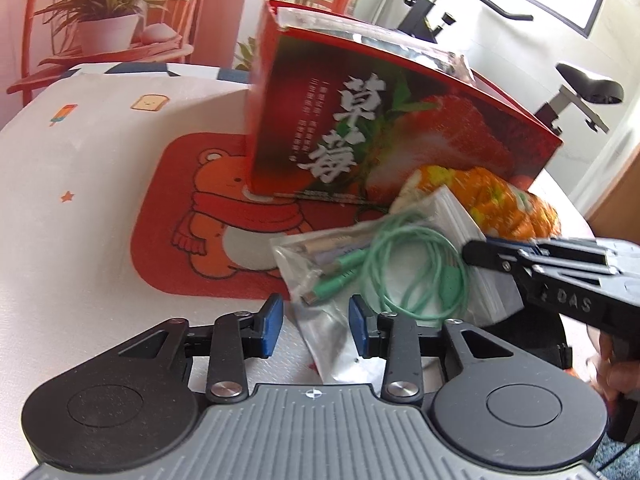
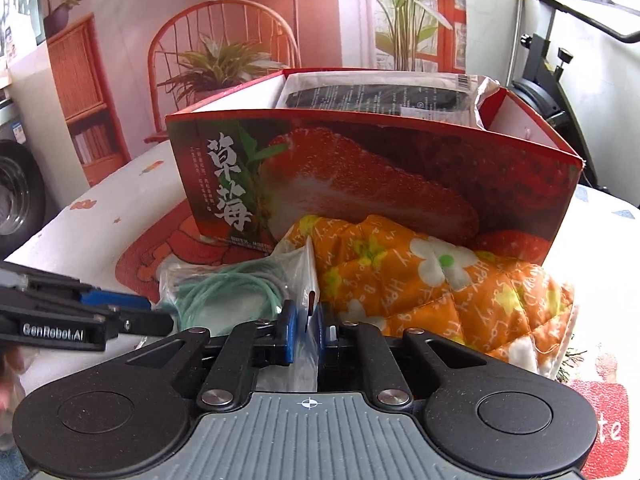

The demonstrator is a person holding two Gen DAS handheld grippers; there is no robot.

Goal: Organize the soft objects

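A clear plastic bag (image 2: 304, 276) holding a coiled green cable (image 1: 416, 268) lies on the desk (image 1: 80, 208), in front of a red strawberry box (image 2: 372, 184) and just beside an orange flowered quilted bundle (image 2: 440, 288) that leans against the box's front. The box stands partly on a red mat (image 1: 208, 216) with a cartoon bear. Large white characters "草莓" run down the box front; the small print beside them is too fine to read. "GenRobot.AI" shows on the side of the left gripper (image 1: 316, 326) in the right wrist view, and its fingers stand partly apart on either side of the bag's lower corner, not pressing it. The right gripper (image 2: 306, 334) has its fingers nearly together, pinching the bag's upper edge. A dark packet (image 2: 376, 98) inside the box is only partly visible.
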